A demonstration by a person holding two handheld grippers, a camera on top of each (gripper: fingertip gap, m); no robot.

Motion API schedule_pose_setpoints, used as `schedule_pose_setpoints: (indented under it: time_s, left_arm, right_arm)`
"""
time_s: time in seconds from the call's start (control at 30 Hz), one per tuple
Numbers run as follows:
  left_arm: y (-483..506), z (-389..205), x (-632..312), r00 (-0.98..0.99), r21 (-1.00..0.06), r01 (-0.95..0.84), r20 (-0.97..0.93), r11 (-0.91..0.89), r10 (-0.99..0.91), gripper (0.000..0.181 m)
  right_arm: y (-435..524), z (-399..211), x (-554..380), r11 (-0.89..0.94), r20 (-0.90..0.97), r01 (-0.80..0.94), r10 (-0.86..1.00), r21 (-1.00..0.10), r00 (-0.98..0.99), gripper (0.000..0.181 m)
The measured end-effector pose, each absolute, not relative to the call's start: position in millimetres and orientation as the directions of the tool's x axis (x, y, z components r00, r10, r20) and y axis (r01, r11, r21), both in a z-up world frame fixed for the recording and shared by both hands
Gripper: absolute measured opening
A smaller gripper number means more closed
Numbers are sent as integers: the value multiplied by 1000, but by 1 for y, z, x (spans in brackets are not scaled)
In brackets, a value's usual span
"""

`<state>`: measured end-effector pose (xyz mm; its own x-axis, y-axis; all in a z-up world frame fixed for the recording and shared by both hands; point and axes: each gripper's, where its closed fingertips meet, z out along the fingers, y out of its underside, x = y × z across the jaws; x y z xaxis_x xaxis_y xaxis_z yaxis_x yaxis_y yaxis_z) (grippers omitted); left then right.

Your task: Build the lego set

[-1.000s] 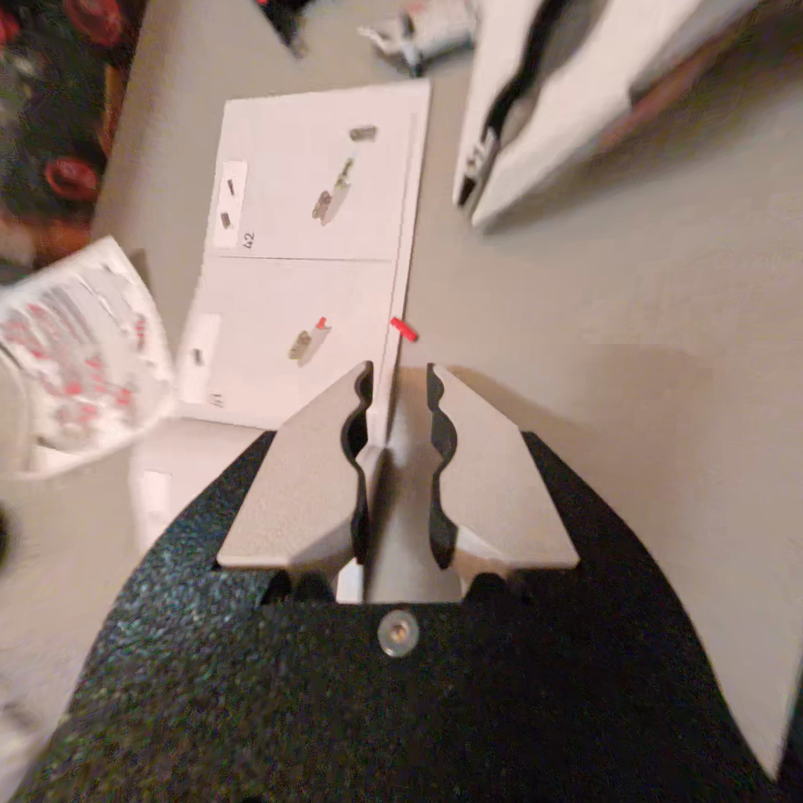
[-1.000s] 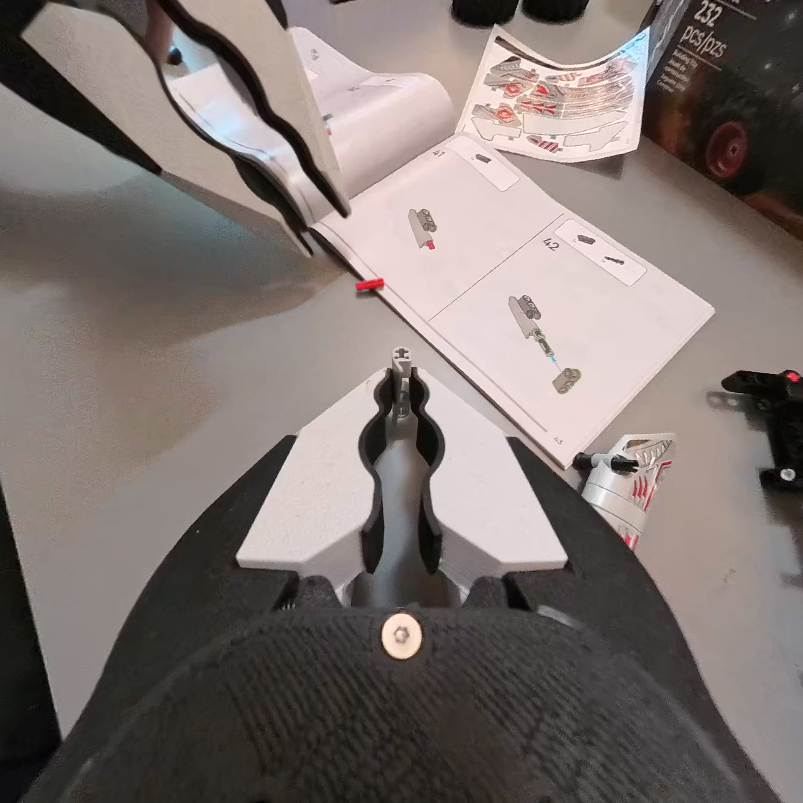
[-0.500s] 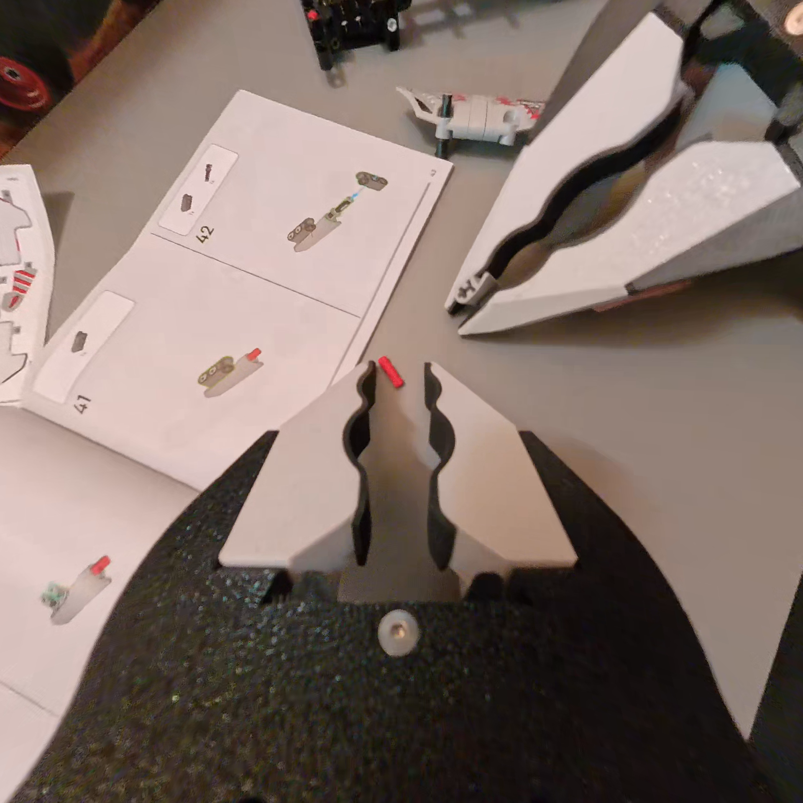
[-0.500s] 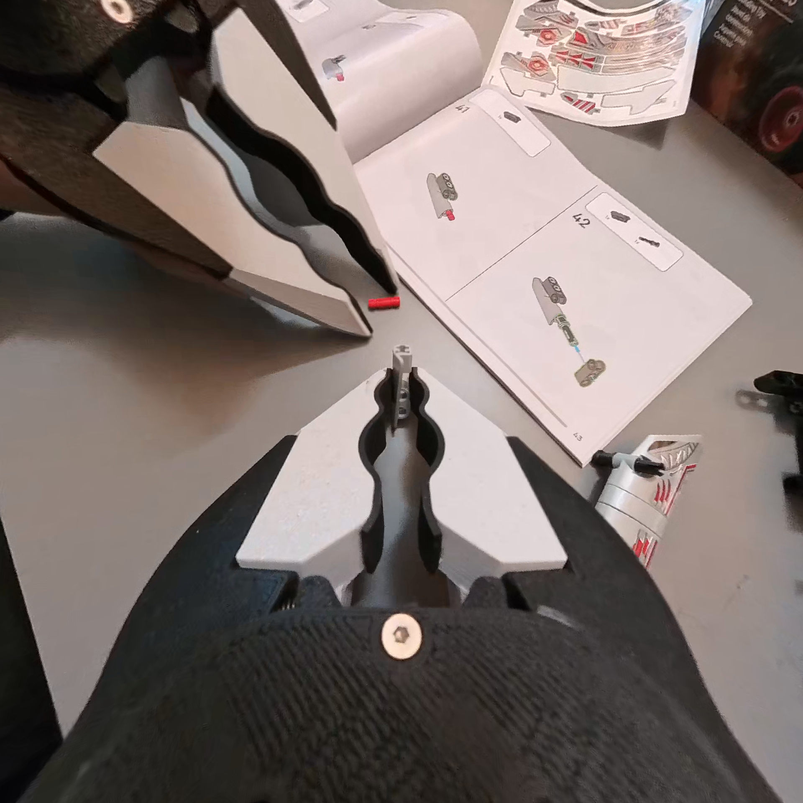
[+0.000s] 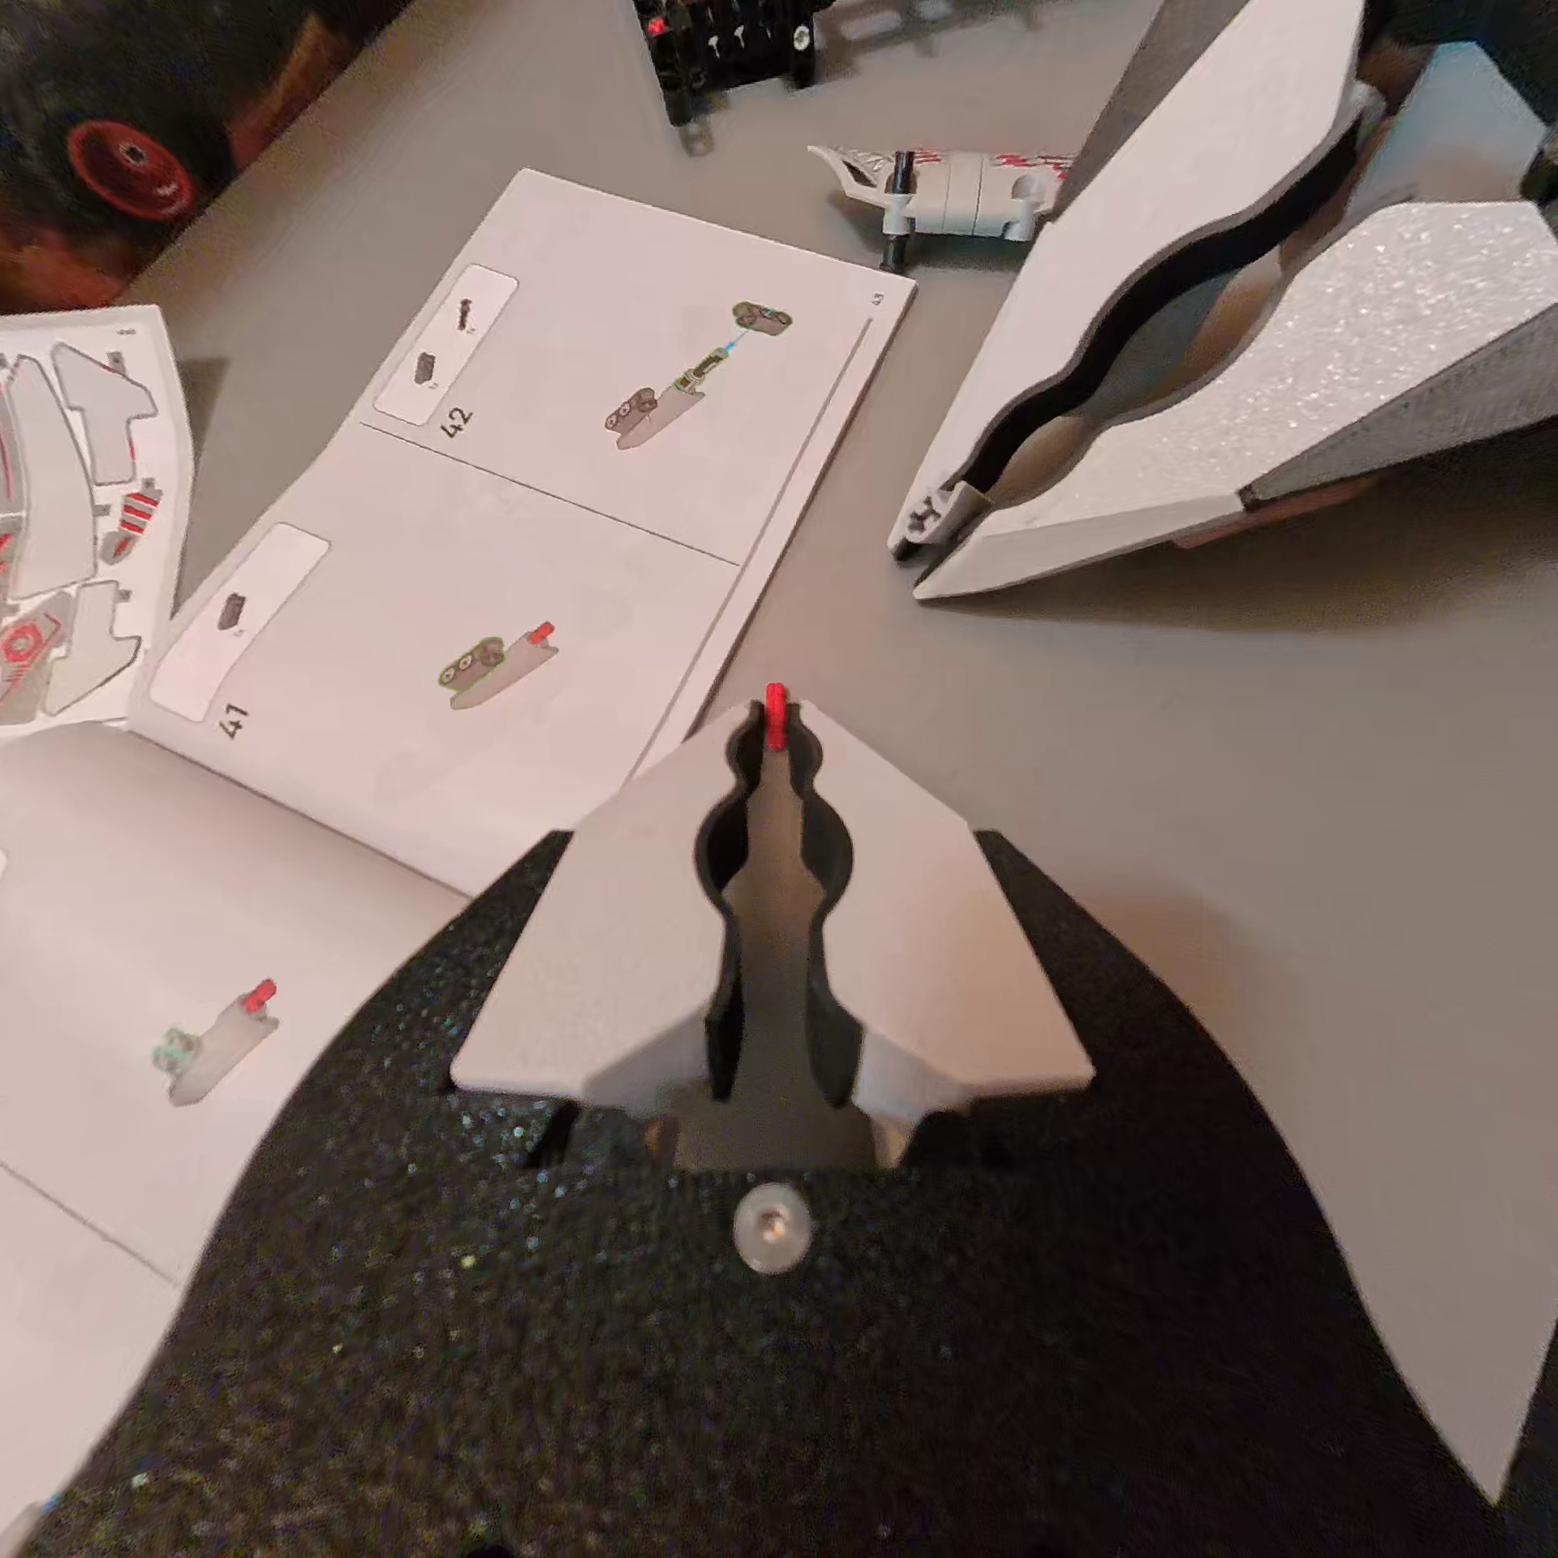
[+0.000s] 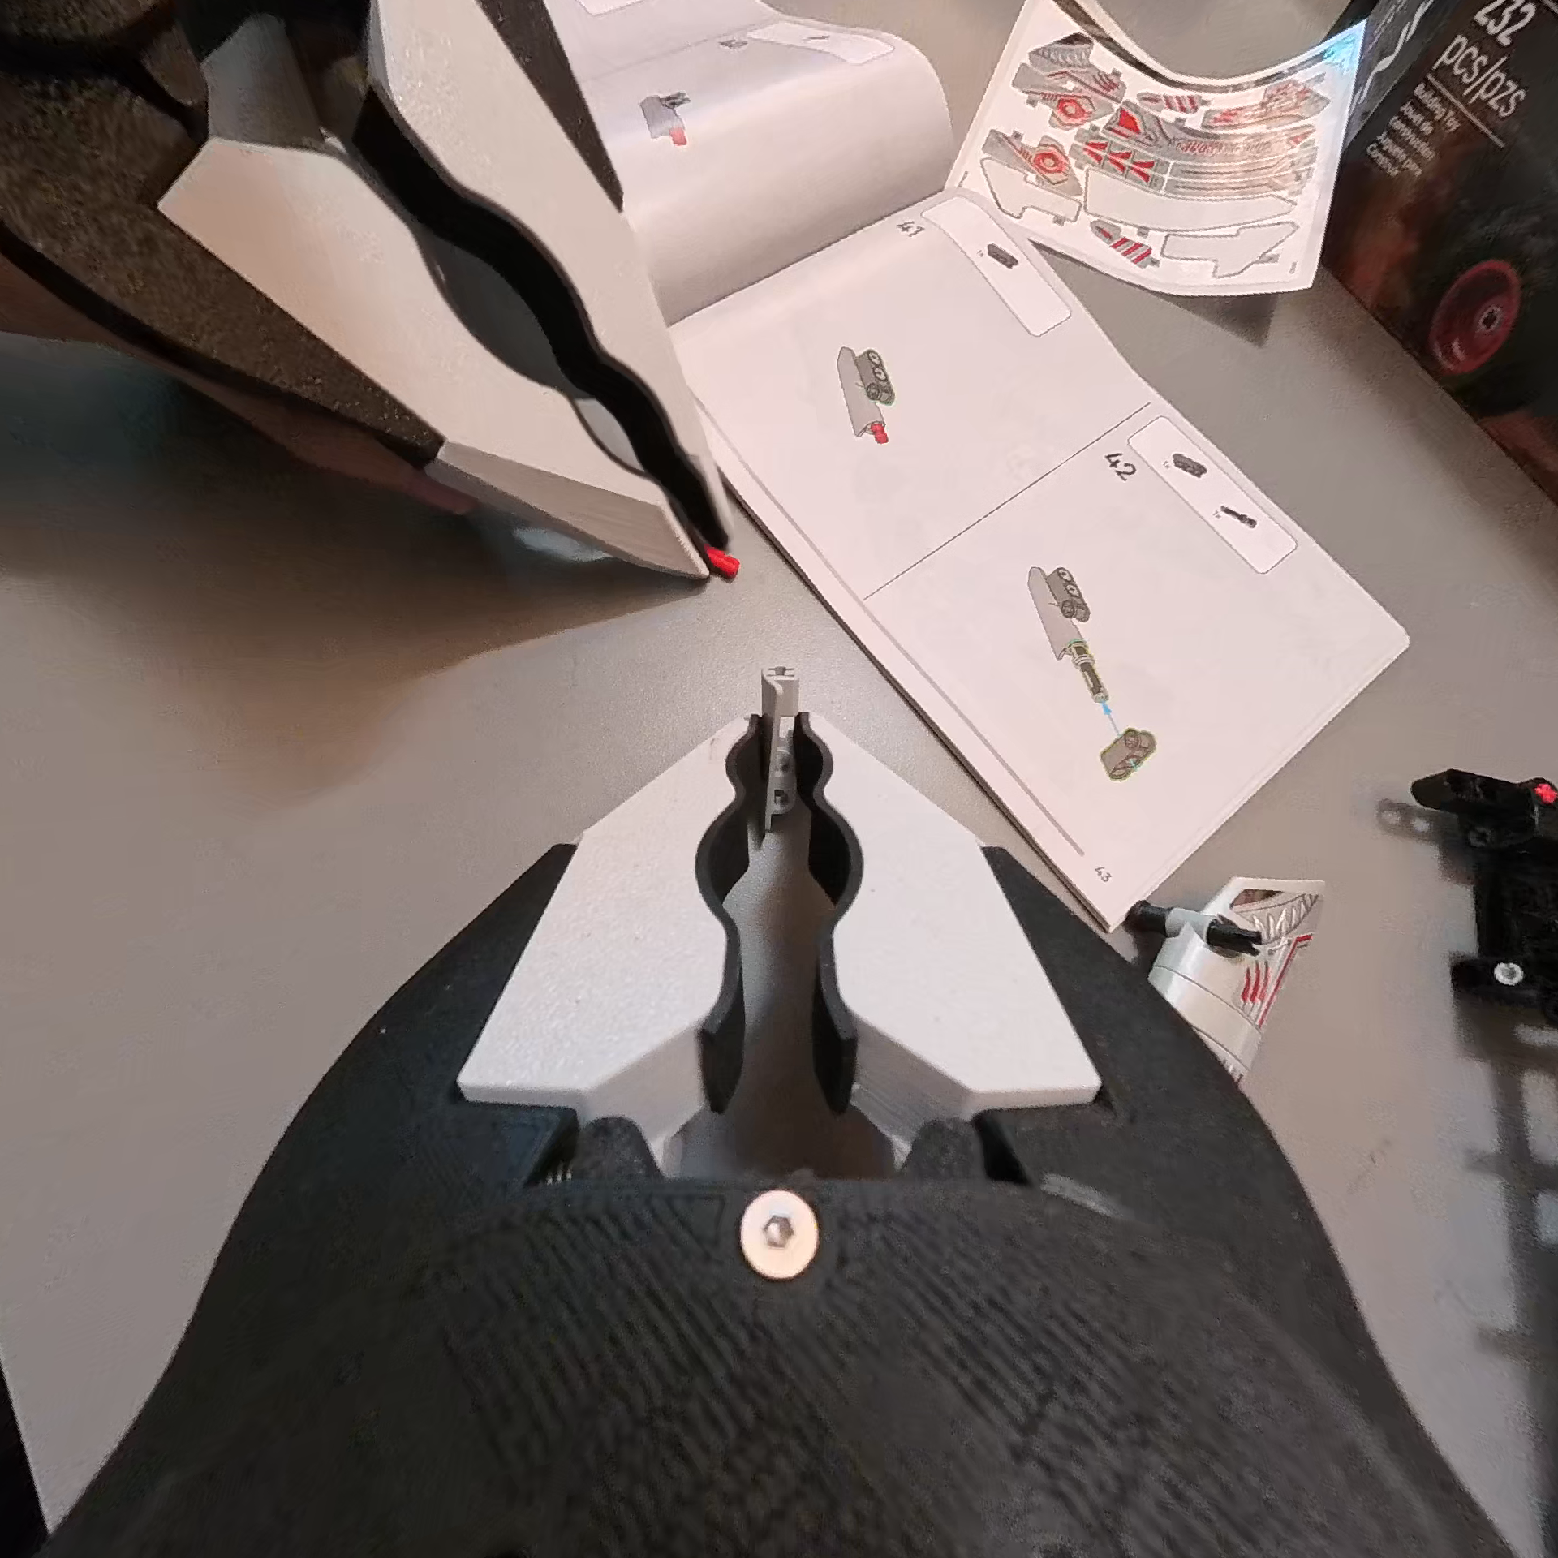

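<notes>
The left tongs (image 5: 774, 717) pinch a short red pin (image 5: 775, 715) low over the grey worktop (image 5: 1180, 843), its long axis running out past the tips, while the right tongs (image 6: 777, 733), upper right of the left frame, grip a grey beam (image 6: 777, 704) whose end faces it.

Hobby tabletop: grey table (image 6: 253, 759); instruction booklet (image 6: 969, 438); sticker sheet (image 6: 1180, 169)
</notes>
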<state>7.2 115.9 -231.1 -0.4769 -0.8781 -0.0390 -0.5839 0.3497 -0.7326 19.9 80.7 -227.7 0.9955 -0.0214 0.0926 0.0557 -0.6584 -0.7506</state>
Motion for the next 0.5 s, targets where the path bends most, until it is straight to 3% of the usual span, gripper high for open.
schedule_pose_setpoints:
  time_s: [0.13,0.23,0.37,0.5]
  left_arm:
    - [116,-231,7,-501,-735,-587,1,340,-865,2]
    - [116,-231,6,-579,-733,-524,-66,433,-813,1]
    - [118,-225,-2,-640,-748,-414,-165,518,-750,1]
    - [113,-213,-16,-657,-807,-441,-9,394,-754,1]
  right_arm:
    - [82,-227,17,-655,130,104,9,-748,991,5]
    - [84,-226,20,-641,290,252,48,-725,956,6]
    - [88,-223,39,-661,633,500,49,-559,772,6]
    - [107,-217,37,-684,826,638,92,-354,557,6]
